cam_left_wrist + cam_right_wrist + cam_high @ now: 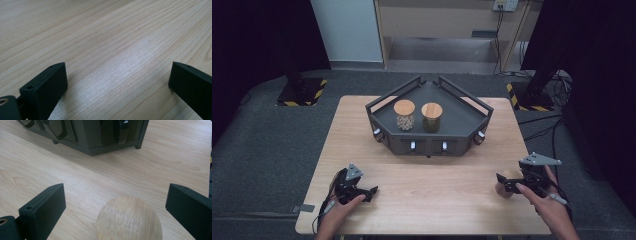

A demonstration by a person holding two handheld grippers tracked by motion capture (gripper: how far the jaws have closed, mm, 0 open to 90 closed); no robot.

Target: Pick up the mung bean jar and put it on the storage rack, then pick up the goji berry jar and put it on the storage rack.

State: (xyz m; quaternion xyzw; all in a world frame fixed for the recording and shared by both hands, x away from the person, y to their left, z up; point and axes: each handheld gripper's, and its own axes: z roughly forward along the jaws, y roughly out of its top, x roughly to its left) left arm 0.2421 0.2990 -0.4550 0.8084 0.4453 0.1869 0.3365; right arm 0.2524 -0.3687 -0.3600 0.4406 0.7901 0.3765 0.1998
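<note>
Hovering over the third jar [506,183], the right hand-held gripper [508,184] has its jaws spread wide with nothing between the pads yet. In the right gripper view the jar's round wooden lid [129,218] sits low and centred between the two black jaws, a gap on each side, so the jar lies straight ahead and just below the fingertips. The jar stands upright on the desk [432,185] near the right front corner, long axis vertical, lid up. That puts the closing line across the lid's width, roughly level with the desk. The right hand is clearly the nearer one; the left hand-held gripper [364,192] rests well apart at the left front of the desk, jaws also open and empty, looking at bare wood grain [112,50]. Two matching jars, one with pale contents [404,115] and one darker [431,117], already stand side by side on the dark angular rack [462,120] at the desk's back centre. Judging by that, the third jar goes there too, up and away to the left from the right hand. Next move likely needs a short drop so the pads clear the lid and land on the jar's body before closing. How far the pads sit above the lid cannot be told.
</note>
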